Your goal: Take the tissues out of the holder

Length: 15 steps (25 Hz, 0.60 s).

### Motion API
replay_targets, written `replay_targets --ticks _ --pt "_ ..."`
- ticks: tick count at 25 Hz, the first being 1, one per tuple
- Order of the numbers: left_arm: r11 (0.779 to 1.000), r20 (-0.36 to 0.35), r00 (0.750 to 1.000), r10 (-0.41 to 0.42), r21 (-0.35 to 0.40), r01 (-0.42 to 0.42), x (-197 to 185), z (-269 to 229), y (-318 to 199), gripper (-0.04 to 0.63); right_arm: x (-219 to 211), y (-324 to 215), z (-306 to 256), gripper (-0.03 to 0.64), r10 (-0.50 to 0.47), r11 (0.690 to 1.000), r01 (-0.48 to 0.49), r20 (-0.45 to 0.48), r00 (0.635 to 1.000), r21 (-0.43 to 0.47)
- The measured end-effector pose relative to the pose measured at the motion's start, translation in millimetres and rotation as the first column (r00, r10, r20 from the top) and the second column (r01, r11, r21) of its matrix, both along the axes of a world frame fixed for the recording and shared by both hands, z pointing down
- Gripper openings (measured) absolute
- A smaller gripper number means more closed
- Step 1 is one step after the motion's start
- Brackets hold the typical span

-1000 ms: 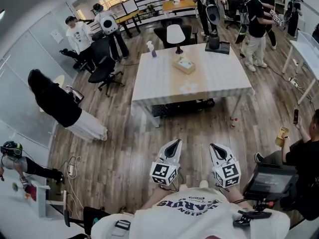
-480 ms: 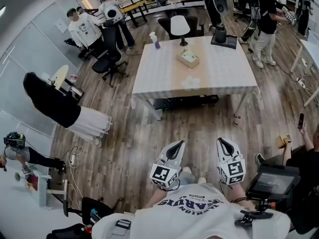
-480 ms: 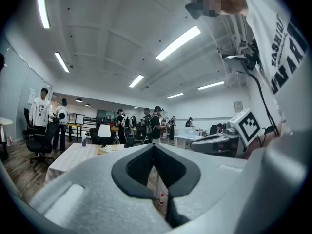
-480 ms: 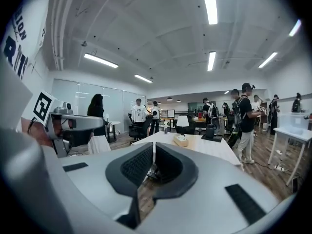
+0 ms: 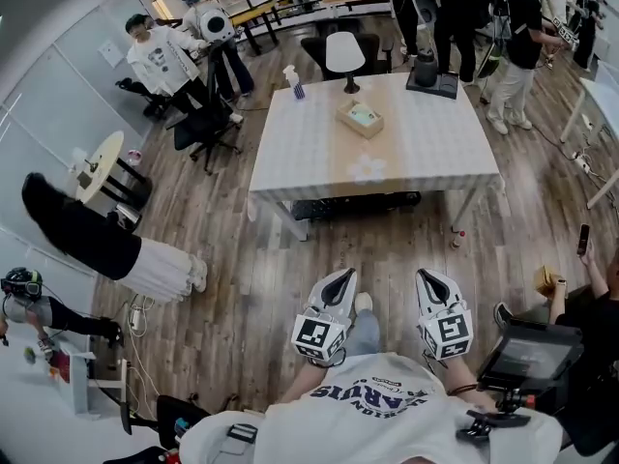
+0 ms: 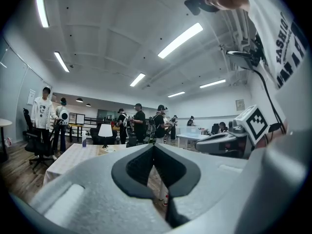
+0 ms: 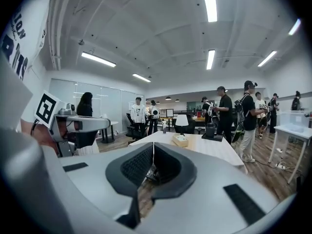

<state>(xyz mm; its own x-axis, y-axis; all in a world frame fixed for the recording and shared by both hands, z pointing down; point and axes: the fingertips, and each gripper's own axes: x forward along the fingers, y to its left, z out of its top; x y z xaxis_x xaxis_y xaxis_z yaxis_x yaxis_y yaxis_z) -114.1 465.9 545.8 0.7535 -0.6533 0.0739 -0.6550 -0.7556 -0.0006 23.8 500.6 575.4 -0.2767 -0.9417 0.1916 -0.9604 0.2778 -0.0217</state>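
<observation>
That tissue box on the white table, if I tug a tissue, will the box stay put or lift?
The tissue box looks small and low, standing free on the table, so it is probably light and may lift or slide. It sits flat, so tipping seems unlikely. The pale bit on top, likely tissue, should be floppy.

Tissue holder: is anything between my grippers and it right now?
Nothing visible blocks it. Only wood floor and the near part of the table separate the left gripper and right gripper, both shut and empty, from the tissue holder.
</observation>
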Motion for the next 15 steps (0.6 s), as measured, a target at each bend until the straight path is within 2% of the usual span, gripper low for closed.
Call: replay_targets --ticks 3,7,15 --pt "1.0 -0.002 1.0 0.017 0.007 -0.017 -1.0 1.4 -23.3 0.005 -5.0 -21.3 -0.8 0.009 0.008 1.0 -0.008 0.001 1.0 -0.004" --pt "0.999 -0.037 0.999 0.032 0.015 -0.032 -1.0 -2.4 -65.2 0.005 -8.2 -63.9 -3.9 0.009 -0.002 1.0 0.002 -0.02 1.0 -0.002" --pt "0.999 -0.043 0.998 0.049 0.005 -0.049 -13.3 -3.8 -148.4 0.005 -15.3 -141.3 -13.5 0.009 0.032 0.999 -0.032 -0.015 0.999 -0.022"
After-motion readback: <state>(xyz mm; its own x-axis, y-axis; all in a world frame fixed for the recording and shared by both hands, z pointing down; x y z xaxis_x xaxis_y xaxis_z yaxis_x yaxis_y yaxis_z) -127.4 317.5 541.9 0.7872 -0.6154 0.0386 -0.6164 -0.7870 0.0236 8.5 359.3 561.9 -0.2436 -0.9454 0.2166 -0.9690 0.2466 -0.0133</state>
